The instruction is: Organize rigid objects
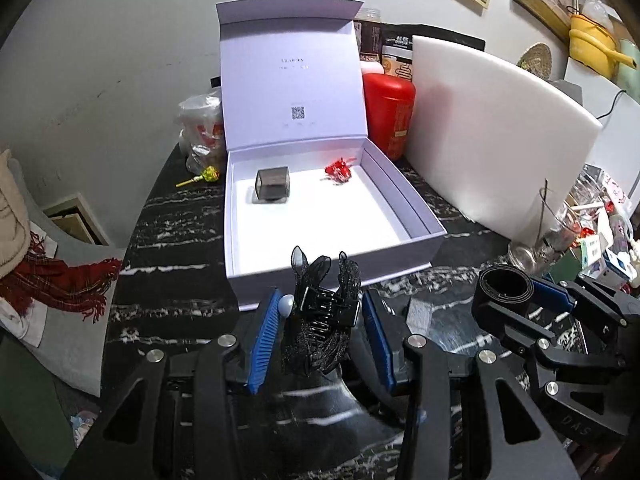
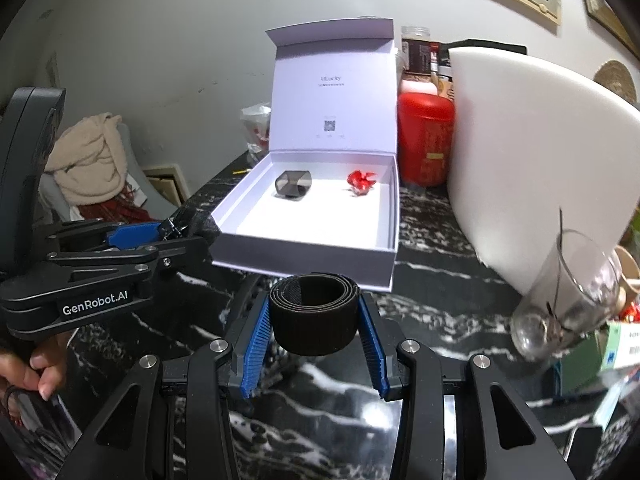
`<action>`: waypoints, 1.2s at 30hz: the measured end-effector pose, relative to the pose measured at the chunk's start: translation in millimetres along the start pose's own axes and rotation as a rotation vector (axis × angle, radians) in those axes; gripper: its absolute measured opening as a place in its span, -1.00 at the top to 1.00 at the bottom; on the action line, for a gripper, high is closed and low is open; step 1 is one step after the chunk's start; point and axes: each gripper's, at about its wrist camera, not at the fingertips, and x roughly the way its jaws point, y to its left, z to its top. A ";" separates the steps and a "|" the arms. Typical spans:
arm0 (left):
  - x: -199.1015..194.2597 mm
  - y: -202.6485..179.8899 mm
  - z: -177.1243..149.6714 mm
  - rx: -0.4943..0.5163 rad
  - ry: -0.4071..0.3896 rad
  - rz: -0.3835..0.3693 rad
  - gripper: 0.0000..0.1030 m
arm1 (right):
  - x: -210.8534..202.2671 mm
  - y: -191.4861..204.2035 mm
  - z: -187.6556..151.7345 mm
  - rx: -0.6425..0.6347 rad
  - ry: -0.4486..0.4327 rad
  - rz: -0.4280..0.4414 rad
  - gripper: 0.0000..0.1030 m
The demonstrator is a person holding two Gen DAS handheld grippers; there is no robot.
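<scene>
While both grippers are hovering over the black marble-patterned table (image 1: 168, 280) in front of the open white box (image 1: 416, 220), each one is carrying an object. The left gripper (image 1: 322, 312) is pinching a black lace hair clip (image 1: 324, 308) between its blue pads (image 1: 266, 340), the clip's netted bow standing up just short of the box's near wall. The right gripper (image 2: 316, 320) is squeezing a rolled black strap (image 2: 314, 312) between its blue fingers (image 2: 256, 348), the roll sitting upright just before the box's near-right corner. In the left wrist view the right gripper (image 1: 516, 300) is showing to the right of the box's front, apart from the left one. Inside the box, a smoky translucent cube (image 1: 273, 184) is resting toward the back left of the white floor, and a small red ornament (image 1: 338, 170) is lying toward the back right, well apart from it. The box's lid (image 1: 292, 80) is standing open at the rear. Just right of the box, a red canister (image 1: 390, 114) is standing against a white board (image 1: 492, 136), and a tilted clear glass (image 2: 568, 292) is sitting farther right of the box's front. Left of the box, a yellow lollipop (image 1: 202, 176) is lying beside crumpled plastic cups (image 1: 200, 132).
</scene>
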 end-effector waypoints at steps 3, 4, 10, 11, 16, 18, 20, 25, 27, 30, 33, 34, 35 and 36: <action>4.4 2.9 8.6 -0.001 -0.005 0.006 0.18 | 6.5 -2.5 8.6 -0.011 -0.003 0.003 0.18; 6.4 3.8 12.0 -0.002 -0.007 0.006 0.18 | 8.1 -3.0 11.0 -0.014 -0.004 0.003 0.18; 17.5 6.6 29.5 0.004 -0.012 0.006 0.18 | 20.2 -7.9 29.2 -0.031 -0.012 0.004 0.18; 19.0 6.9 31.8 0.006 -0.013 0.006 0.18 | 22.5 -8.6 32.2 -0.034 -0.012 0.005 0.18; 28.1 10.3 46.5 0.011 -0.023 0.005 0.18 | 33.9 -13.0 46.2 -0.047 -0.015 0.003 0.18; 31.9 11.1 51.5 0.013 -0.025 0.006 0.18 | 38.5 -14.4 52.1 -0.054 -0.018 0.007 0.18; 36.0 12.2 57.3 0.014 -0.028 0.007 0.18 | 43.7 -15.2 57.9 -0.061 -0.020 0.008 0.18; 46.9 15.5 72.5 0.017 -0.034 0.014 0.18 | 54.5 -18.7 72.0 -0.072 -0.026 0.012 0.18; 50.9 18.0 78.5 0.014 -0.035 0.017 0.18 | 58.4 -19.7 78.3 -0.078 -0.033 0.014 0.18; 56.5 21.7 88.2 0.011 -0.040 0.022 0.18 | 64.7 -21.8 89.0 -0.085 -0.046 0.015 0.18; 61.7 25.9 98.0 0.010 -0.050 0.028 0.18 | 72.0 -24.8 98.2 -0.089 -0.056 0.020 0.18; 63.1 27.1 100.3 0.009 -0.052 0.030 0.18 | 73.8 -25.3 99.9 -0.090 -0.059 0.024 0.18; 65.3 28.7 103.2 0.010 -0.054 0.034 0.18 | 76.9 -26.4 102.6 -0.091 -0.059 0.027 0.18; 67.2 30.2 105.5 0.009 -0.054 0.037 0.18 | 80.0 -27.5 105.2 -0.090 -0.060 0.026 0.18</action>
